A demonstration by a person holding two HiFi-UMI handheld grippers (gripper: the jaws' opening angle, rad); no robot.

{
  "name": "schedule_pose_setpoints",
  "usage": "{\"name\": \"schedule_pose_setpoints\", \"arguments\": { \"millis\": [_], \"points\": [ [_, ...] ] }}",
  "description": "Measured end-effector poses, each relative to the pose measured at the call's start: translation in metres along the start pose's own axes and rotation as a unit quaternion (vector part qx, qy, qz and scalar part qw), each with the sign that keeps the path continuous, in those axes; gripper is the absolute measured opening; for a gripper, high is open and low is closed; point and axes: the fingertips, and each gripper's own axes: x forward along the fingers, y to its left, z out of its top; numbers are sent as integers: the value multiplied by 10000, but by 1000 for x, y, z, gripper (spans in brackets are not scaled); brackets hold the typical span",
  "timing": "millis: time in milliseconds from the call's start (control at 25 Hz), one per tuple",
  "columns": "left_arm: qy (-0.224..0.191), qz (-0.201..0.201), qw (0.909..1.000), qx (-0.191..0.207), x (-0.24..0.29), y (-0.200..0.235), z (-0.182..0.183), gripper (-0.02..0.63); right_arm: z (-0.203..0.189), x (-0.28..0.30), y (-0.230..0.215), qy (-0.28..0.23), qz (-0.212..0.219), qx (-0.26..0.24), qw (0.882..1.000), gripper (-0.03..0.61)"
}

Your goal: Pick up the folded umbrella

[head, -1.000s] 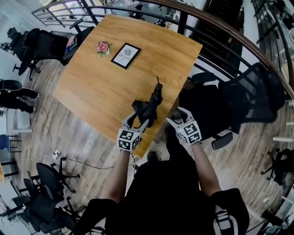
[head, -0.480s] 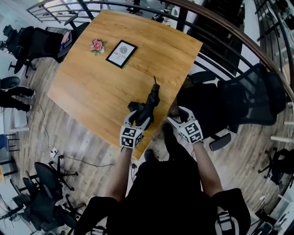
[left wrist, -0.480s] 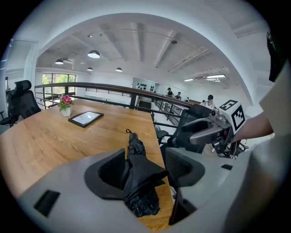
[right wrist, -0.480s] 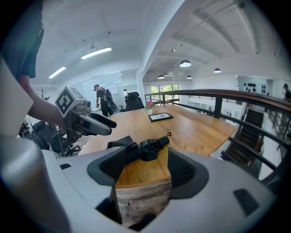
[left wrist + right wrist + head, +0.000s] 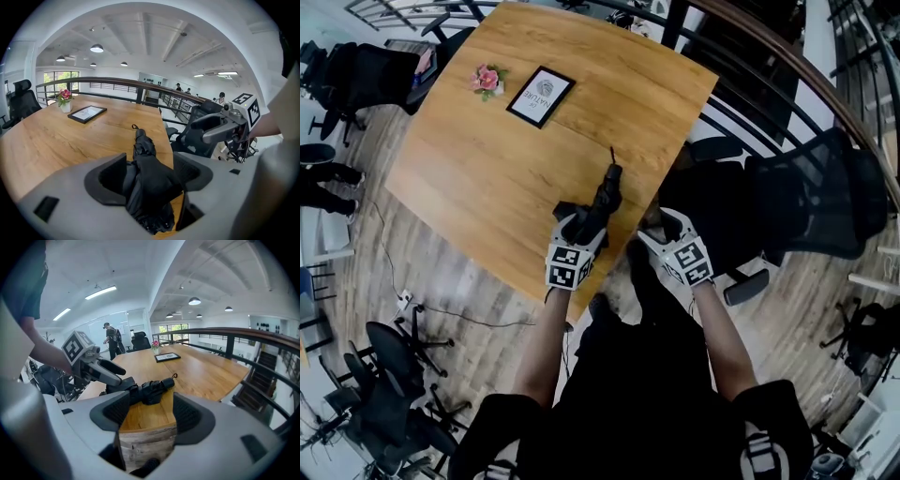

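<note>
The folded black umbrella [image 5: 602,199] lies lengthwise near the front corner of the wooden table [image 5: 487,150], strap end pointing away from me. My left gripper [image 5: 577,232] has its jaws around the umbrella's bunched near end [image 5: 149,176]. The jaws are opening, and the fabric still touches both pads. My right gripper [image 5: 661,230] hovers just off the table's corner, to the right of the umbrella. It is open with nothing between its fingers [image 5: 146,411]. In the right gripper view the umbrella [image 5: 152,389] lies across the table top ahead, with the left gripper [image 5: 110,370] on it.
A framed picture [image 5: 540,95] and a small pot of pink flowers [image 5: 487,78] stand at the table's far side. Black office chairs [image 5: 806,197] stand right of the table corner. A curved railing [image 5: 787,66] runs behind them. More chairs stand at the left.
The left gripper and the umbrella have come down, and the umbrella now rests along the table top. The right gripper has drifted slightly lower beside the table corner.
</note>
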Motion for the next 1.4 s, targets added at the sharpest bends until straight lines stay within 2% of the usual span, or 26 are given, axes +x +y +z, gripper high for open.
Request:
{"name": "schedule_pose_setpoints", "arguments": {
  "millis": [440,880,1280,1400],
  "points": [
    [597,206,9979,-126,31,10,-29,339,-15,2,-1,145,158,27,9998,304],
    [1243,242,9919,46,58,13,-57,376,-18,4,-8,169,200,69,9996,304],
    [1633,302,9861,81,74,17,-71,374,-38,1,-11,356,176,188,9990,304],
    [1567,428,9865,195,80,20,-74,374,-37,1,-11,332,171,192,9991,304]
  ]
}}
